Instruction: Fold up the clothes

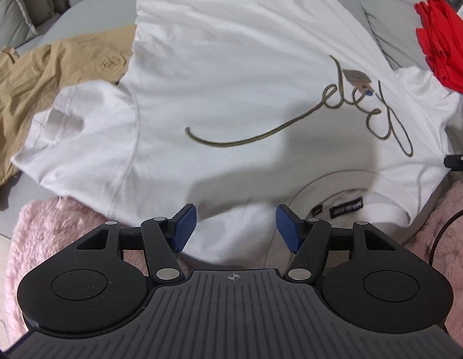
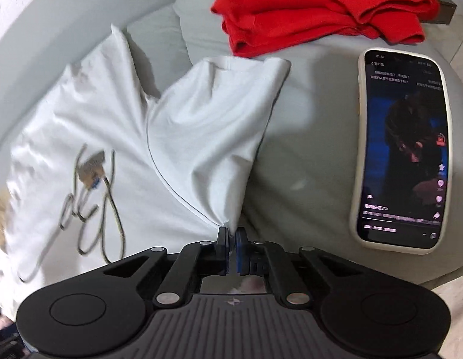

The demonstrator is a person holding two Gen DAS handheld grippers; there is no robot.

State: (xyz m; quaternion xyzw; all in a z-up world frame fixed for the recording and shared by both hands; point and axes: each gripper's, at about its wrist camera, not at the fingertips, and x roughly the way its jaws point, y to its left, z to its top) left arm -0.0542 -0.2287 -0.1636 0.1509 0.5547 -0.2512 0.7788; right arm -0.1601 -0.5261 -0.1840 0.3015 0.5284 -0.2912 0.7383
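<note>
A white T-shirt [image 1: 231, 68] with olive script lettering lies spread face up on a grey sofa seat, collar nearest me. My left gripper [image 1: 236, 227] hovers open over the shirt's shoulder area, left of the collar [image 1: 345, 200], with nothing between its blue pads. In the right wrist view the same white T-shirt [image 2: 91, 137] shows its right sleeve [image 2: 219, 113] pulled up into folds. My right gripper [image 2: 231, 239] is shut on the sleeve's near edge, where the fabric bunches into the pads.
A folded red garment [image 2: 315, 6] lies at the back right, beside a lit phone [image 2: 405, 149] on the grey cushion. A tan garment [image 1: 52, 68] is crumpled at the left. Pink fluffy fabric [image 1: 52, 239] borders the near edge. A black cable [image 1: 441, 233] runs at right.
</note>
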